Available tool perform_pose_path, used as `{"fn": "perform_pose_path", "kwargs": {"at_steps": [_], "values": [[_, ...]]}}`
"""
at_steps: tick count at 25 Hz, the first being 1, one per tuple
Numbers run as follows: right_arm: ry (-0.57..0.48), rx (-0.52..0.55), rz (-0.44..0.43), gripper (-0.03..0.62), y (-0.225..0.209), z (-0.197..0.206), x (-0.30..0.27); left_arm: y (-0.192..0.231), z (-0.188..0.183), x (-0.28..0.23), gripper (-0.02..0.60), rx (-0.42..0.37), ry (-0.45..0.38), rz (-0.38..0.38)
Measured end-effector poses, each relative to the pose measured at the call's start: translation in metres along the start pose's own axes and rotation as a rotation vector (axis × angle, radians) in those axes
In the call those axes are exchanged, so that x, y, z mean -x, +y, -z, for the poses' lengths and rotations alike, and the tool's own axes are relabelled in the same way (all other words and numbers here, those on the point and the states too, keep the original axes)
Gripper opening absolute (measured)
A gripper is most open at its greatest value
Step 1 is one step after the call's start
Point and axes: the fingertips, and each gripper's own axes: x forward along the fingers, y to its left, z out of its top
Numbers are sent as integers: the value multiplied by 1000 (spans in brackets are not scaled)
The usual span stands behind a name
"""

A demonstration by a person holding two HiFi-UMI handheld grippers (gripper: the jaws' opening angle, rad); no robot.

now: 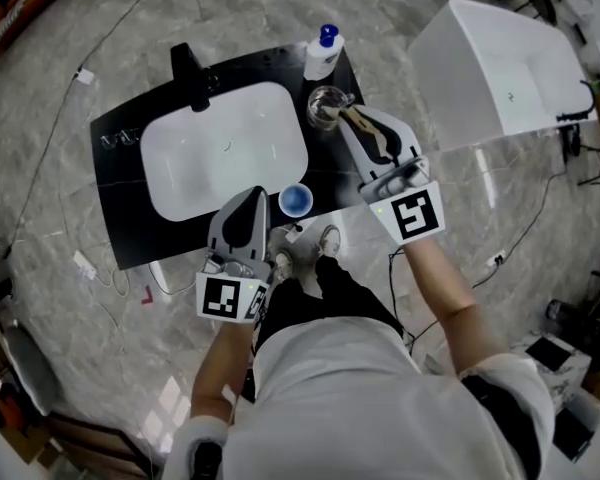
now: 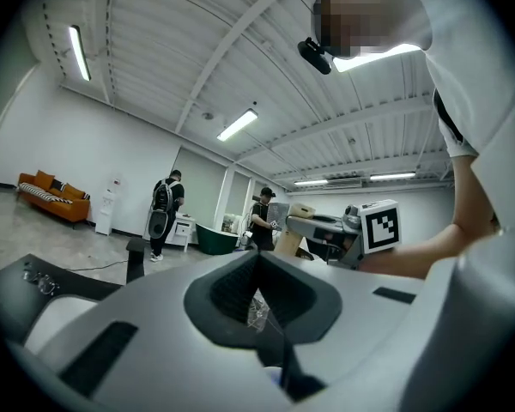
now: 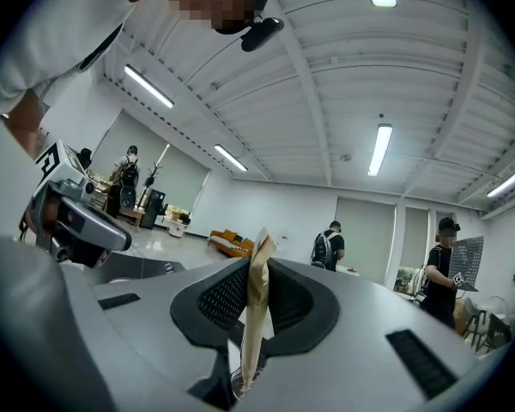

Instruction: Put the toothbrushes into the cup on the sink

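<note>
A tan toothbrush (image 3: 255,303) stands upright between the jaws of my right gripper (image 3: 256,273), which is shut on it. In the head view the right gripper (image 1: 352,118) holds the toothbrush (image 1: 359,124) at the rim of a clear glass cup (image 1: 323,106) on the black sink counter (image 1: 120,138); its lower end points into the cup. My left gripper (image 1: 248,200) hangs over the counter's front edge, jaws shut with nothing seen between them. The left gripper view shows its jaws (image 2: 257,269) pressed together and the right gripper (image 2: 326,230) across from it.
A white basin (image 1: 220,148) with a black faucet (image 1: 192,76) fills the counter's middle. A white bottle with a blue cap (image 1: 323,53) stands behind the glass. A small blue cup (image 1: 295,200) sits at the front edge beside my left gripper. A white tub (image 1: 500,63) stands to the right.
</note>
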Motion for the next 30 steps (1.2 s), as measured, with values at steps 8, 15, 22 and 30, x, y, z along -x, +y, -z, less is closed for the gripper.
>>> {"fn": "perform_pose_path", "kwargs": {"at_steps": [8,15,22,30], "values": [[19,9,-35,63,-8,41,-23,12,8,-13,2,17,-6,-47],[56,38,-81,63,-5,80,-35,21,17,-22,3,25,-1,-91],[81,47,-88,63,-8,117,-46,22,18,-26,3,29,1,-128],[111,107,-91,63,-4,147,-49,29,27,-25,3,55,-5,-165]]}}
